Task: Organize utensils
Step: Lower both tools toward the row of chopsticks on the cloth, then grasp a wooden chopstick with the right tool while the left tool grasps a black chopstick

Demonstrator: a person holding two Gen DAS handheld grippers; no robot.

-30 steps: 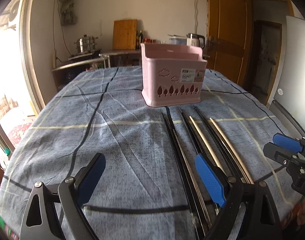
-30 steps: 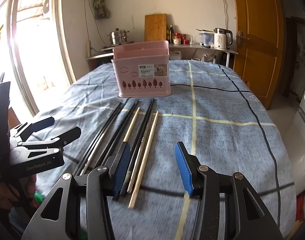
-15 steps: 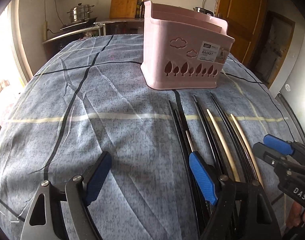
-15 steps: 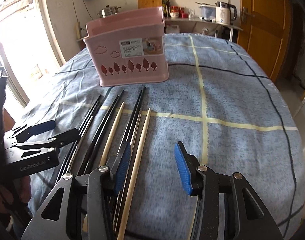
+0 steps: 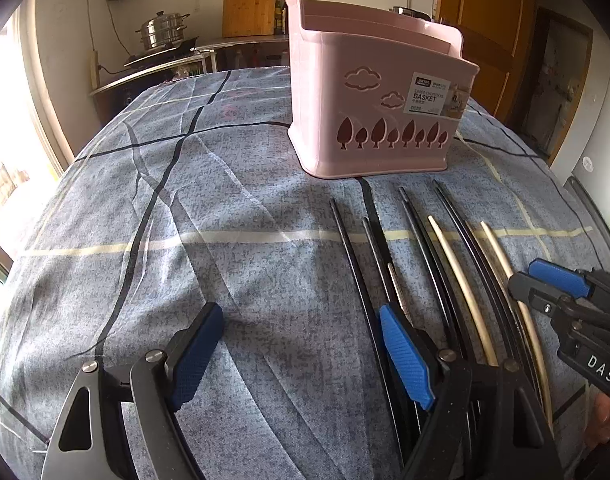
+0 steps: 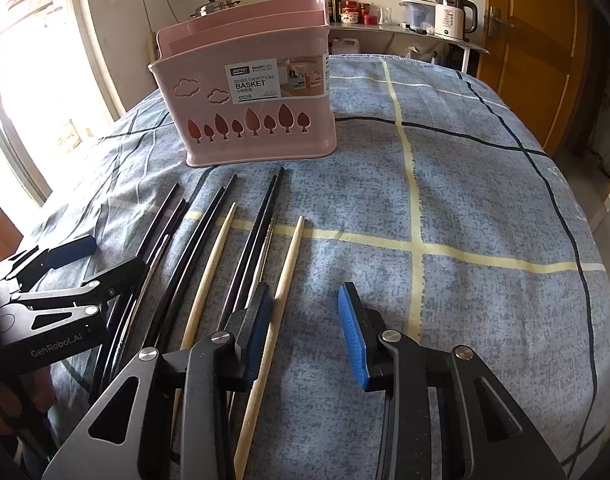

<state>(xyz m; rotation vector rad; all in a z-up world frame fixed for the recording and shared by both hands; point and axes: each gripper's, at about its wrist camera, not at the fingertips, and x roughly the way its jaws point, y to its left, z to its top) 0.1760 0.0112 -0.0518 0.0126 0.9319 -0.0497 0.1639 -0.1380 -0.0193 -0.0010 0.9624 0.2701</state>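
A pink divided chopstick basket (image 5: 369, 92) (image 6: 249, 92) stands upright on the blue checked tablecloth. Several chopsticks lie side by side in front of it: black ones (image 5: 353, 264) (image 6: 261, 224) and two pale wooden ones (image 5: 461, 284) (image 6: 283, 284). My left gripper (image 5: 301, 340) is open and empty, low over the cloth just left of the row. My right gripper (image 6: 307, 320) is open and empty, its jaws straddling the rightmost wooden chopstick's near part. Each gripper shows in the other's view: the right one (image 5: 561, 292) and the left one (image 6: 77, 264).
The tablecloth (image 6: 485, 208) covers a rounded table whose edges fall away left and right. Behind it are a counter with a steel pot (image 5: 163, 34), a cutting board (image 5: 249, 0), a kettle (image 6: 451, 16) and a wooden door (image 6: 545, 40).
Both grippers have moved forward and lower toward the chopsticks and the basket, which looks larger now. Both stay open and empty.
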